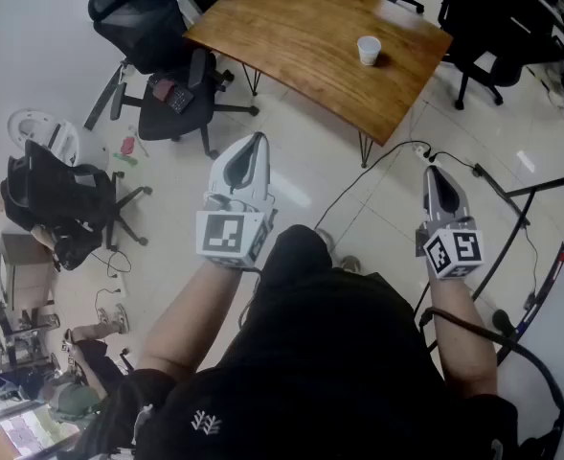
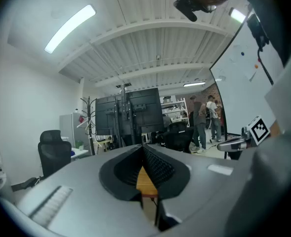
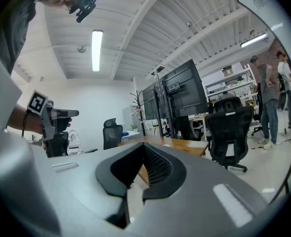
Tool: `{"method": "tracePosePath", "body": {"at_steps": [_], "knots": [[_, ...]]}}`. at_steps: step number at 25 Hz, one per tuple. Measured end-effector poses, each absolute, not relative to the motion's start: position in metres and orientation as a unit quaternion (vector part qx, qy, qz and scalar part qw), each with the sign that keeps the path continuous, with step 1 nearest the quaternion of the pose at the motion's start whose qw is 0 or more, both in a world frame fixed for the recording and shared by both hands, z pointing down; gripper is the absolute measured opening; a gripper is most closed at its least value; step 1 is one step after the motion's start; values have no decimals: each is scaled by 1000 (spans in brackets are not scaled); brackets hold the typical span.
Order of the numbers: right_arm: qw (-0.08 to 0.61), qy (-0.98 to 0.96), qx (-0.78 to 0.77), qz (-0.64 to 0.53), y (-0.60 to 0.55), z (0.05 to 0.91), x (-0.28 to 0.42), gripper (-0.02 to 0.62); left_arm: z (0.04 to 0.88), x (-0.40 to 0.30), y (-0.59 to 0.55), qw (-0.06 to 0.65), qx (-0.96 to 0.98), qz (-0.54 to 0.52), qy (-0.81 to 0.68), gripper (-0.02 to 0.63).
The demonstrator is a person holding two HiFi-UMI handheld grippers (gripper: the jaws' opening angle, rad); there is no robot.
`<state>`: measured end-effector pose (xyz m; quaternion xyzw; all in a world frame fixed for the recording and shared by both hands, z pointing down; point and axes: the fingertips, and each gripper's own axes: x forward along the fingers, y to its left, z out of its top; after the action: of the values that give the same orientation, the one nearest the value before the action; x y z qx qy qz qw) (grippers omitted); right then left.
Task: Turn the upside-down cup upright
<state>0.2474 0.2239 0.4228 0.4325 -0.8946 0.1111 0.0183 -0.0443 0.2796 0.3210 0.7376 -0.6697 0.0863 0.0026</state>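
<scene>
wooden table point(image 1: 301, 36) stands on the pale floor ahead of the person, and the white cup point(image 1: 369, 51) sits on its top near the right end; from this height i cannot tell which way its mouth faces. the left gripper point(image 1: 256, 142) and the right gripper point(image 1: 435, 172) are both held out roughly level in front of the person's body, over the floor, short of the table and well apart from the cup. each gripper's own view shows its jaws pressed together with nothing caught between them. a black office chair point(image 1: 171, 84) stands just beside the table's left end, and a black cable point(image 1: 377, 166) trails over the floor between the two grippers.
</scene>
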Motion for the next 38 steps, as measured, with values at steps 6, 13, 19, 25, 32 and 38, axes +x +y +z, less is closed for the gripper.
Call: {"method": "tracePosePath", "body": {"at_steps": [6,13,19,25,32,38], "knots": [[19,-892,437,117,206,433,230,2,349,-64,268,16,740,87,-667,0],[29,-872,478,105,132,441,211,2,361,-93,186,8,761,66,-645,0],[41,-851,514,98,53,437,172,2,366,-127,82,27,791,68,-607,0],[49,-808,575,123,-4,447,146,2,357,-118,-9,11,862,56,-504,0],[110,-787,573,203,-28,481,138,3,367,-98,-74,12,889,65,-454,0],[141,-783,558,235,-62,514,158,3,369,-78,-102,14,884,78,-460,0]]}}
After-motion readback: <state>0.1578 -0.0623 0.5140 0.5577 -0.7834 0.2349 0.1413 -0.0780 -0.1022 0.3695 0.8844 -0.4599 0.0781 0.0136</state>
